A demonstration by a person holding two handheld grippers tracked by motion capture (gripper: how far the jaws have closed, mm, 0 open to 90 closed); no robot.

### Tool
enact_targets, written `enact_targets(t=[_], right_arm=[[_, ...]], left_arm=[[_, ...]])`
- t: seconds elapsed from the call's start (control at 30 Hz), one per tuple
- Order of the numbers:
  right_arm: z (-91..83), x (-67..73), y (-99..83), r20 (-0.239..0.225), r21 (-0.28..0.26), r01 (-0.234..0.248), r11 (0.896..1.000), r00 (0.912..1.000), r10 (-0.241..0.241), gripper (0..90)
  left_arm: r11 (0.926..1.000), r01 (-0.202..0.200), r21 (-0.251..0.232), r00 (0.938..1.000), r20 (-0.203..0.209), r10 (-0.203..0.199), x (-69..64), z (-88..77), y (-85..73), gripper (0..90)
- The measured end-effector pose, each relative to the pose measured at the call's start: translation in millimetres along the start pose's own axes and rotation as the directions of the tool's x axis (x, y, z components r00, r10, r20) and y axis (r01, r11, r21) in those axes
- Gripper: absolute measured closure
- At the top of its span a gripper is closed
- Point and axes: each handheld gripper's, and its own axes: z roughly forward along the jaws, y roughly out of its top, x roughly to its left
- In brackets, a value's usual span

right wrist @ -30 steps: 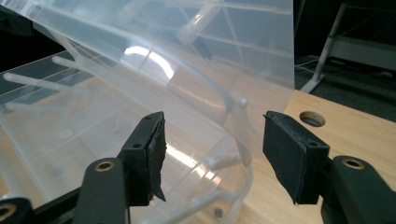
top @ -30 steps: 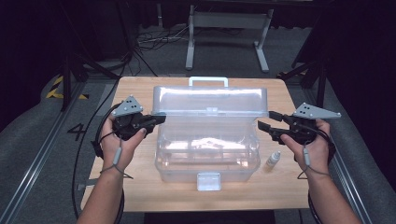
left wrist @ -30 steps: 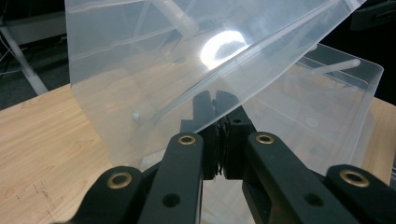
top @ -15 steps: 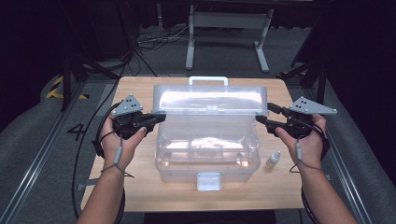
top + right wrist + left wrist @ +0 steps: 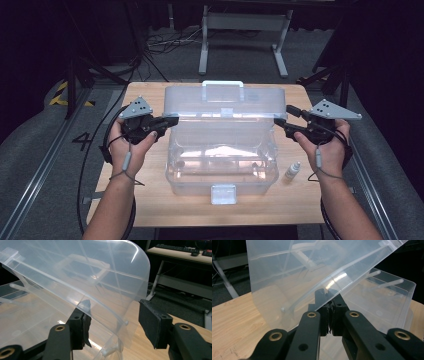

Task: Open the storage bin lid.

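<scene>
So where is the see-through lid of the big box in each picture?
High view: the lid stands open at the middle, behind the box, with the left gripper at its left edge.
Left gripper view: the lid fills the upper left, its edge pinched in the shut jaws.
Right gripper view: the lid spans the top, its edge between the open jaws.
Shared landmark: the wooden table.

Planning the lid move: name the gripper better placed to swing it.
Left. The left gripper is clamped on the lid edge; the right gripper straddles it with jaws open.
</scene>
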Motion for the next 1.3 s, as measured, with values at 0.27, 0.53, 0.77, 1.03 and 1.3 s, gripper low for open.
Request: enact_targets(t=[0.27, 0.53, 0.77, 1.03, 1.3], right_arm=[[1.6, 0.3, 1.3, 0.031, 0.0, 0.019, 1.0, 0.9993, -0.019, 51.4], [3.0, 3.4, 3.1, 0.042, 0.0, 0.028, 1.0, 0.9987, -0.028, 54.2], [6.4, 4.1, 2.7, 0.061, -0.013, 0.021, 1.0, 0.9979, -0.02, 53.9], [11.3, 7.4, 4.6, 0.12, -0.016, 0.043, 0.999, 0.9919, -0.041, 57.6], [13.0, 8.2, 5.0, 0.144, -0.026, 0.048, 0.998, 0.9887, -0.044, 59.5]], left_arm=[[0.9999, -0.006, -0.009, 0.9999, -0.014, 0.006, 0.3, 1.2, 1.2, 86.9], [0.9999, -0.01, -0.013, 0.9998, -0.019, 0.01, -0.8, 1.8, 1.9, 86.7], [0.9997, -0.003, -0.023, 0.9997, -0.024, 0.002, -0.3, 2.7, 2.3, 86.5], [0.9996, -0.002, -0.029, 0.9995, -0.033, 0.001, 0.1, 3.5, 3.2, 86.0], [0.9993, 0.001, -0.037, 0.9996, -0.029, -0.003, 0.2, 3.7, 2.4, 85.5]])
